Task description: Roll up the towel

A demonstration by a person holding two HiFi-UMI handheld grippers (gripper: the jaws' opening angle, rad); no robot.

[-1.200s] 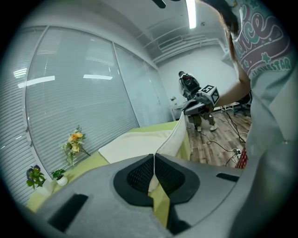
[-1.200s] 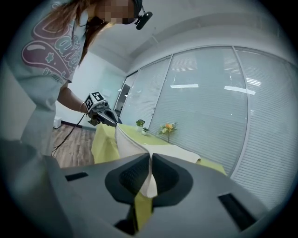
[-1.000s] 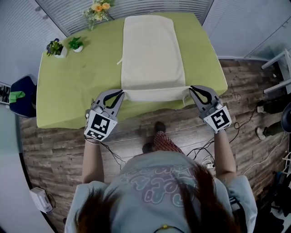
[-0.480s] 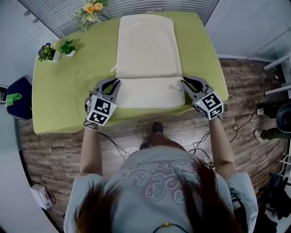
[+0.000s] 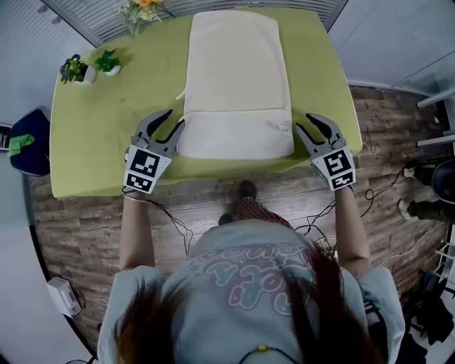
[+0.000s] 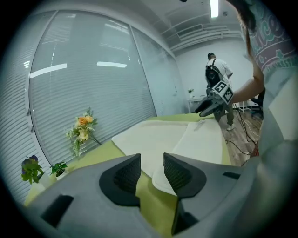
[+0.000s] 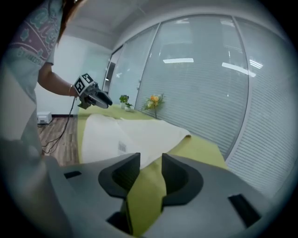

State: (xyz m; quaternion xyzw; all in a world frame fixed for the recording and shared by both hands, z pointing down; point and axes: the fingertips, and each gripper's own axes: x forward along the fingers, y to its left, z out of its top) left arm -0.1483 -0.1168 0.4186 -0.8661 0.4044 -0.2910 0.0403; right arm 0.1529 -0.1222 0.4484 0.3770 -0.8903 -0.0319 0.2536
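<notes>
My left tool (image 5: 173,121) and right tool (image 5: 306,122) flank folded near end of cream towel (image 5: 236,78), just beside it, one each side. Both tools' jaws apart, just been opening, only green counter (image 5: 99,142) between them. Towel lies lengthwise down counter middle. Potted plants (image 5: 108,62) and flower vase (image 5: 136,8) at far left corner, well apart from towel. Cables (image 5: 170,220) trail on wood floor below near edge.

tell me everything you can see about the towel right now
A cream, soft-looking cloth towel lies flat and lengthwise on the green-covered table. Its near end is folded over once into a wide flap, with a small tag near the flap's right edge. No roll is formed yet. The left gripper and right gripper flank the flap's corners; their jaws have just been opening and pinch nothing.
</notes>
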